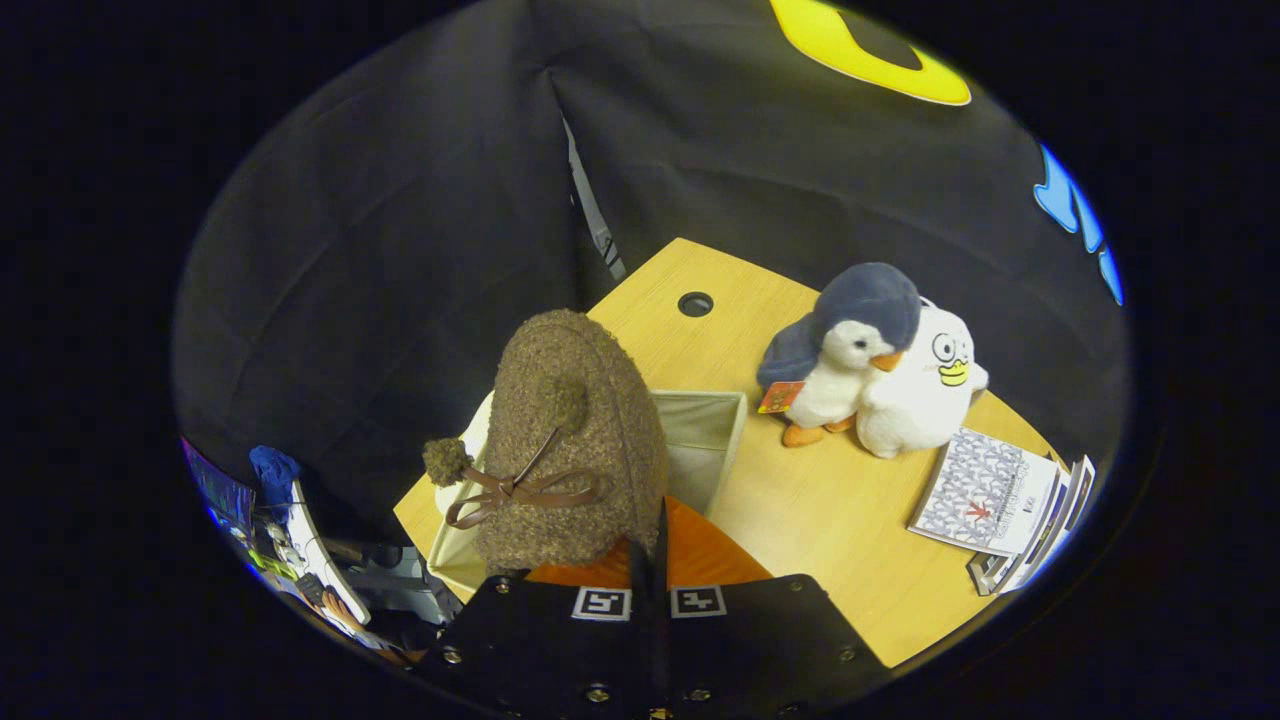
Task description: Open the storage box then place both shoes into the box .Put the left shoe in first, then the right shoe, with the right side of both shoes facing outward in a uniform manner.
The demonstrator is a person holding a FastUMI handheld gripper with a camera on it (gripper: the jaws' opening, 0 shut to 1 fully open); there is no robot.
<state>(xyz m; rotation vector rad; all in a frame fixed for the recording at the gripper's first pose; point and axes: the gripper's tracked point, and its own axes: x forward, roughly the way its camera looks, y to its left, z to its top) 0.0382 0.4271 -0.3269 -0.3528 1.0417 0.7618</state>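
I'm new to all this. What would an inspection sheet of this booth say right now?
Surface: wooden table, with a round hole.
Job's things: brown fuzzy shoe with a bow, held over the open storage box.
Clutter: penguin toy, white duck toy, booklets.
Grippers: hand-held gripper, fingers together at the shoe's near end; grip unclear.
Cables: nothing seen.
Surroundings: black cloth wall; assorted items beyond the table's edge.

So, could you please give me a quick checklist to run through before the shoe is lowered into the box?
1. Tool shut on the brown shoe: ok, fingers closed together at its heel.
2. Storage box open: ok.
3. Shoe above the box opening: ok.
4. Which shoe, left or right: cannot tell.
5. Another shoe already inside: cannot tell, the shoe hides the interior.
6. Plush penguin and booklets apart from the box: ok.
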